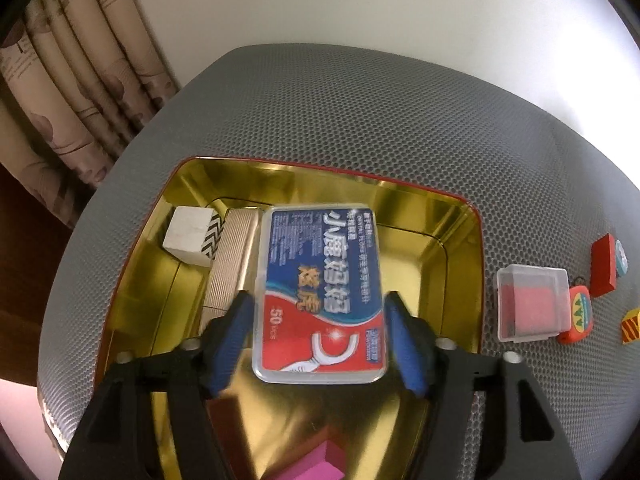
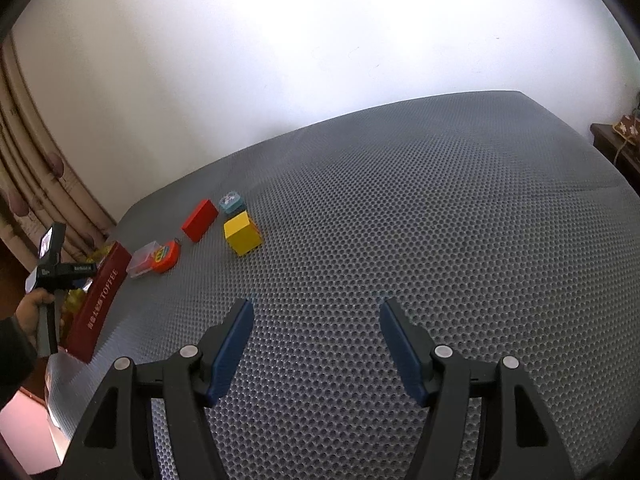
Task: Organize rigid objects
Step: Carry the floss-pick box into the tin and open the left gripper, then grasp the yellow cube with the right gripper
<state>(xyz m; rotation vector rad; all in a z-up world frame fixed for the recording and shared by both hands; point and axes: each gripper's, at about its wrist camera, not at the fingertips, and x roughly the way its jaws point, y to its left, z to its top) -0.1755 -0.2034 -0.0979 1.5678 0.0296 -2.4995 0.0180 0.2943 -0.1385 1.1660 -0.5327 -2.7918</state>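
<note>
My left gripper (image 1: 320,332) clamps a floss box (image 1: 322,292) at frame centre, over the gold tin (image 1: 460,240). White block (image 1: 188,234) sits in the tin's upper left. My right gripper (image 2: 316,334) gapes apart over grey mat (image 2: 440,220); yellow cube (image 2: 242,234) and red block (image 2: 200,220) upper left.

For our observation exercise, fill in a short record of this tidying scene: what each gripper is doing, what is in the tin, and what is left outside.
left gripper: floss box between its fingers, over the tin
right gripper: open, holding nothing
inside tin: white block, tan box, pink block
outside on mat: clear box, red block, yellow cube
</note>
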